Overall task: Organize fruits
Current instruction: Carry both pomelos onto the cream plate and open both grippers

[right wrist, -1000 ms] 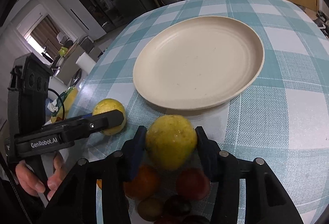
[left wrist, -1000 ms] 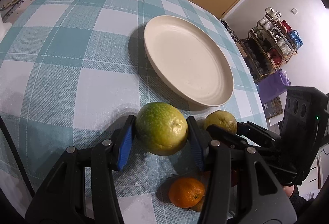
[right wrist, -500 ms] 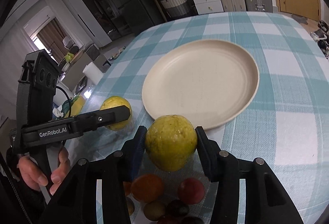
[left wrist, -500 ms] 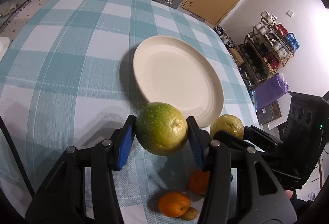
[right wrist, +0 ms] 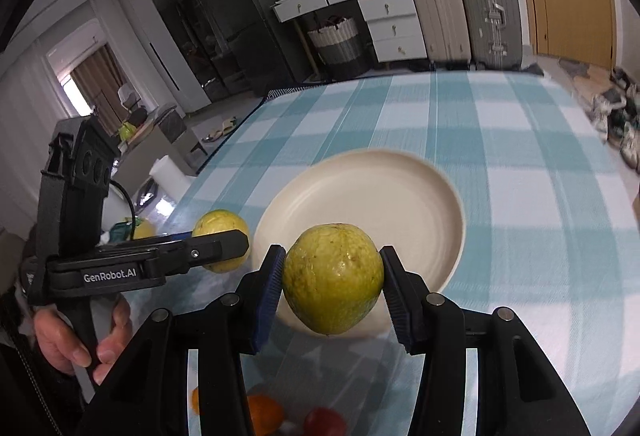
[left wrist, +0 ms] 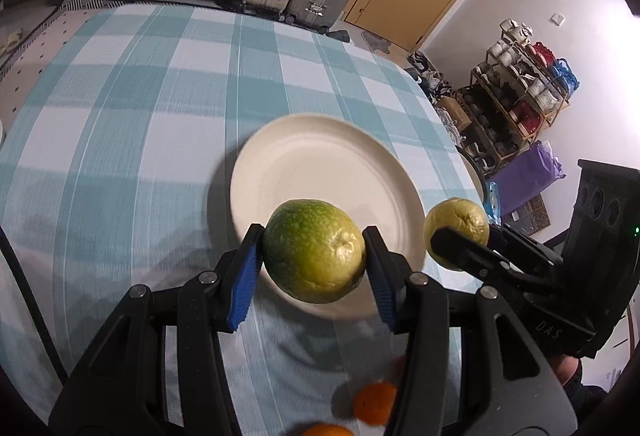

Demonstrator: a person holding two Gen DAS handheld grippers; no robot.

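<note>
Both fruits airborne, plate [left wrist: 280, 156] still bare. Your left gripper [left wrist: 314, 260] pinches a green, mottled guava [left wrist: 314, 250] across its widest part; it hangs over the near rim of the plate, clear of the counter [left wrist: 120, 156]. Your right gripper [right wrist: 331, 282] pinches a yellow-green guava [right wrist: 332, 278] the same way, also over the near rim of the plate [right wrist: 420, 196]. Each gripper shows in the other's view, close beside it.

Risks, as judged from here:

- Collision. The two grippers converge on the same near edge of the plate. If you lower both at once, the outer fingers or the fruits may knock together and jar one guava loose. Stagger the drops, or aim the left fruit to the left half of the plate and the right fruit to the right half.
- Roll-off. Both guavas are round and the plate is shallow with a low rim. Released from height, or right at the rim, either could roll off onto the checked cloth. Carry further toward the plate's centre and open only when the fruit rests on it.
- Slip in grip. The pads hold on a narrow band of smooth curved skin; a sudden tilt could let the fruit rotate out. Keep wrists level.
- Bruising. Don't squeeze harder to compensate.

Small oranges [left wrist: 374, 402] and a red fruit [right wrist: 324, 422] lie on the counter nearer you than the plate, under the grippers; mind them when you come back down.
</note>
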